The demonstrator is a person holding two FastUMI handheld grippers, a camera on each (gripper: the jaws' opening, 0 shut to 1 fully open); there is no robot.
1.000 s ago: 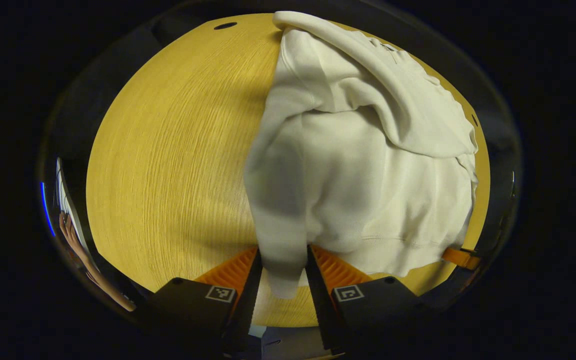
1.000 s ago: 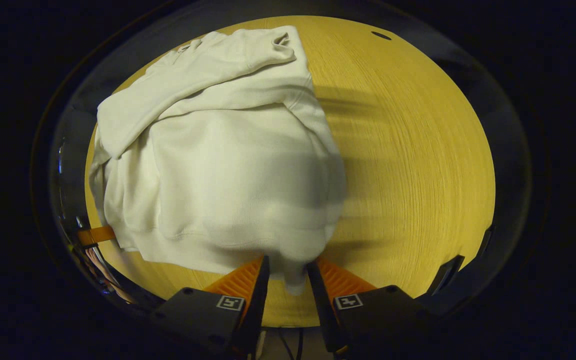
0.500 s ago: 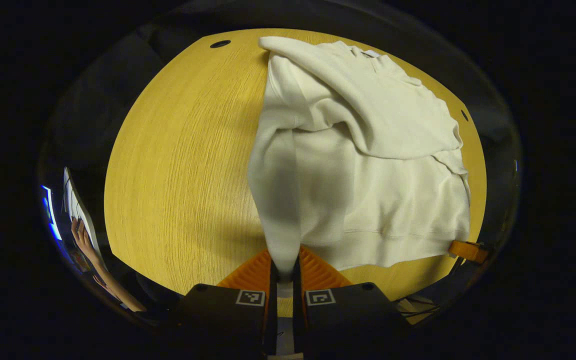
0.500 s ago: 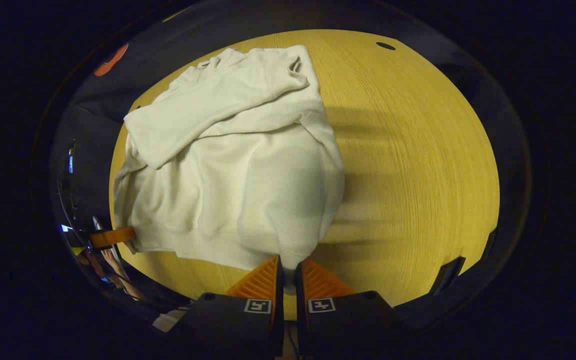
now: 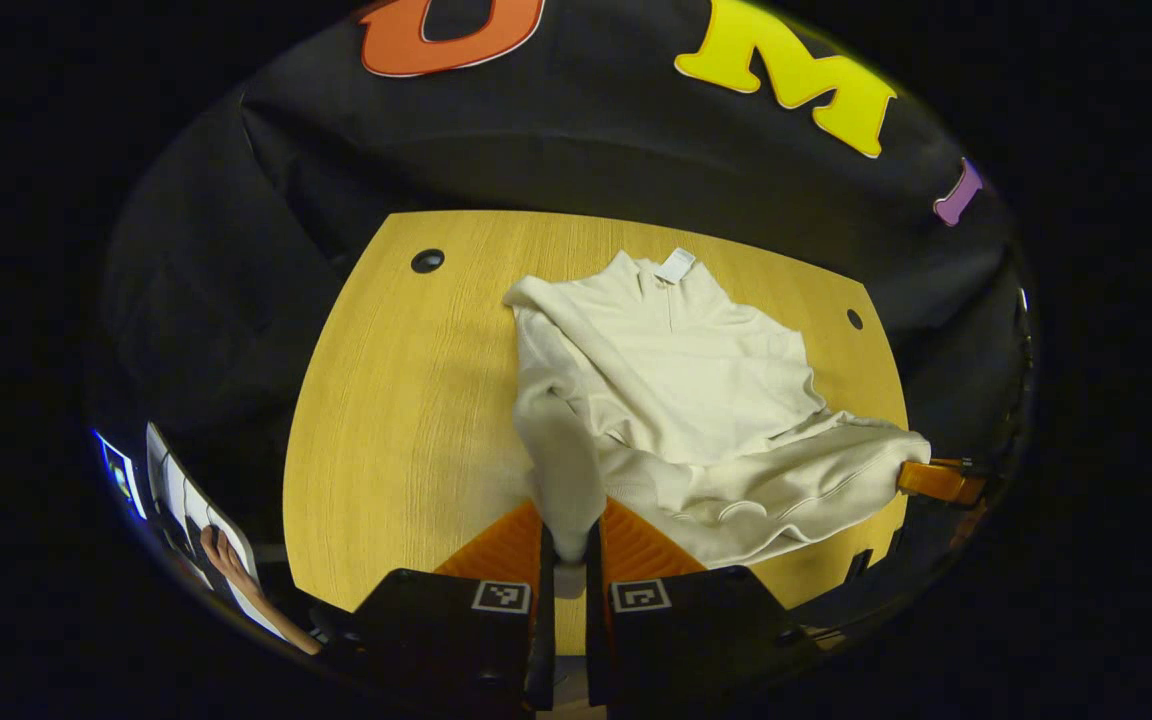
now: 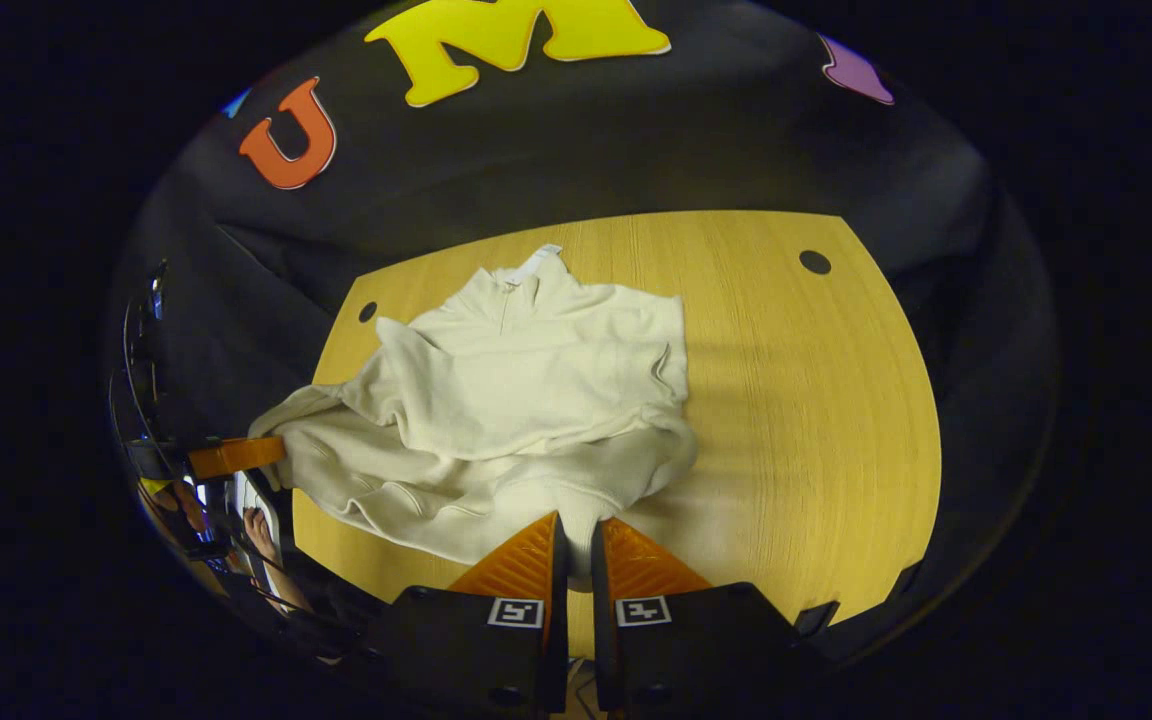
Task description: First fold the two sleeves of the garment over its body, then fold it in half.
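Two grippers each pinch a near corner of the cream garment [image 5: 696, 390] at its hem. In the left gripper view, the left gripper [image 5: 564, 545] has its fingers clamped together on a bunched strip of fabric that rises from the table [image 5: 396, 400] to the fingertips. In the right gripper view, the right gripper [image 6: 573, 535] is likewise closed tight on a gathered bit of the hem.

The garment lies on the wooden table toward its far edge, collar and a small white tag [image 5: 676, 265] pointing at the far side, just short of the black cloth wall [image 5: 586, 150]. Both sleeves lie folded across the body. The near part of the garment is lifted off the table and sags in loose folds between the two grippers.

Round holes [image 5: 427, 261] sit near the table's far corners. At the lower left rim of the left gripper view, a person's hand [image 5: 221, 555] shows beside a lit screen [image 5: 121, 470].
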